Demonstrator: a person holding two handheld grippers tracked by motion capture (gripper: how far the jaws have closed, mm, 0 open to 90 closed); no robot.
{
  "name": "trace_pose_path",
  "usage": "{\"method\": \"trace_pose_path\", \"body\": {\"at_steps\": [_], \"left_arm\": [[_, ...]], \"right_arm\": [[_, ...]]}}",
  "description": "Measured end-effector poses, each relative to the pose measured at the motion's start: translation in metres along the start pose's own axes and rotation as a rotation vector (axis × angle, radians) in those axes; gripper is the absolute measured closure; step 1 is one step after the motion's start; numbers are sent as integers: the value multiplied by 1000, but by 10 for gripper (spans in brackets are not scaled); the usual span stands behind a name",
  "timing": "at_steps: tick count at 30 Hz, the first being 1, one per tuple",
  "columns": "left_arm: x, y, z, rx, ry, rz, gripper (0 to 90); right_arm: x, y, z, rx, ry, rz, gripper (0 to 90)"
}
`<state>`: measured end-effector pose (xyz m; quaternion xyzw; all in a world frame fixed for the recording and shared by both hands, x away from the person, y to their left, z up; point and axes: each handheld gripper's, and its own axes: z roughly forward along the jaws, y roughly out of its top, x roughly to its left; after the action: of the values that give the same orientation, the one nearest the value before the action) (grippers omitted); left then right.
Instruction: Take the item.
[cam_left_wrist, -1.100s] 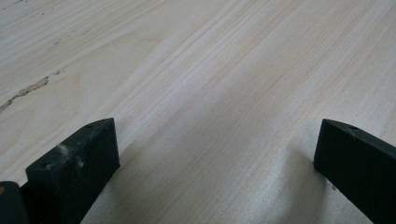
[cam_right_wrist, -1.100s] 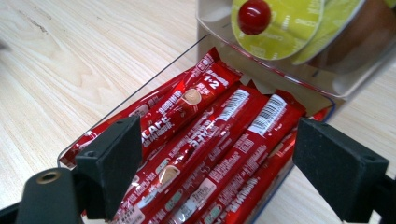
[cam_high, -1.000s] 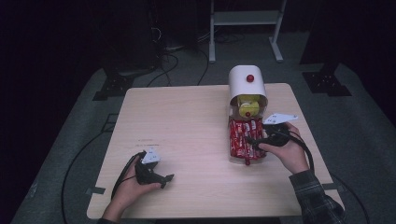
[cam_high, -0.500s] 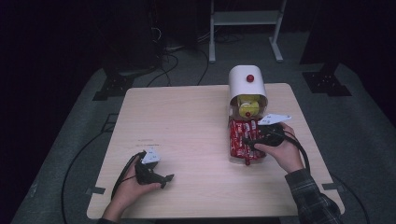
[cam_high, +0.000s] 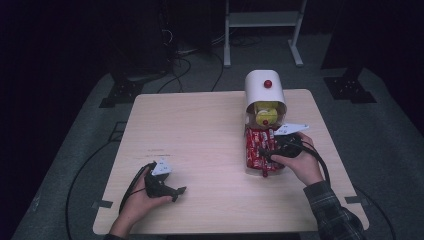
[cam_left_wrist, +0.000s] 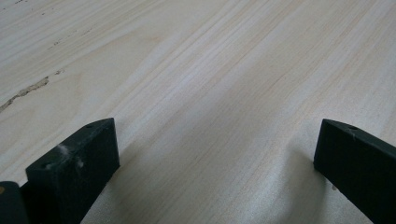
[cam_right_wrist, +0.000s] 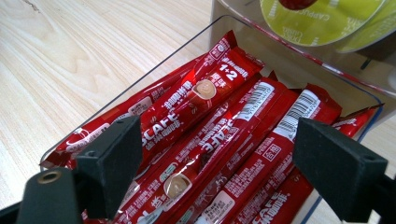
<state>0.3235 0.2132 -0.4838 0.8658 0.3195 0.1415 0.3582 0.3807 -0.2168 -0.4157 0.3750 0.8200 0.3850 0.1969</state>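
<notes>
On red sachets (cam_right_wrist: 219, 140): "SCAFE", "1+2".

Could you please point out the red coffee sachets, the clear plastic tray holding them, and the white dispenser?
red coffee sachets (cam_right_wrist: 224, 140), right gripper view, middle of one sachet.
clear plastic tray (cam_right_wrist: 154, 70), right gripper view, left wall.
white dispenser (cam_high: 260, 85), high view, curved top.

The person's left hand (cam_high: 142, 197) comes in from the bottom edge of the high view, its forearm angled up and to the right. It grips the left gripper (cam_high: 176, 192), which lies low and points to the right; in the left gripper view its two black jaws stand wide apart. The right hand (cam_high: 300, 162), with a plaid sleeve (cam_high: 332, 215) behind it, reaches forward and left. The right gripper (cam_high: 264, 156) points left with its jaws spread wide, nothing between them.
</notes>
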Motion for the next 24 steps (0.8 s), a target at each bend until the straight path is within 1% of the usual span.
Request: {"method": "trace_pose_path", "body": {"at_steps": [2,3,5,6,9,10,12,13,15,16,19,20,21,24], "left_arm": [[0,0,0,0,0,0,0],[0,0,0,0,0,1,0],[0,0,0,0,0,1,0],[0,0,0,1,0,1,0],[0,0,0,0,0,0,0],[0,0,0,0,0,1,0],[0,0,0,0,0,1,0],[0,0,0,0,0,1,0],[0,0,0,1,0,1,0],[0,0,0,0,0,1,0],[0,0,0,0,0,1,0],[0,0,0,0,0,1,0],[0,0,0,0,0,1,0],[0,0,0,1,0,1,0]], "right_arm": [[0,-1,1,4,1,2,168],[0,-1,1,7,3,-8,199],[0,-1,1,10,3,-9,214],[0,-1,1,14,4,-14,244],[0,-1,1,13,2,-13,263],[0,-1,1,11,6,-12,307],[0,-1,1,11,5,-13,312],[0,-1,0,12,5,-14,346],[0,-1,0,12,5,-15,357],[0,-1,0,15,11,-16,381],[1,-2,1,22,8,-24,398],[1,-2,1,27,5,-32,436],[1,-2,1,27,5,-32,436],[1,-2,1,37,-2,-33,501]]}}
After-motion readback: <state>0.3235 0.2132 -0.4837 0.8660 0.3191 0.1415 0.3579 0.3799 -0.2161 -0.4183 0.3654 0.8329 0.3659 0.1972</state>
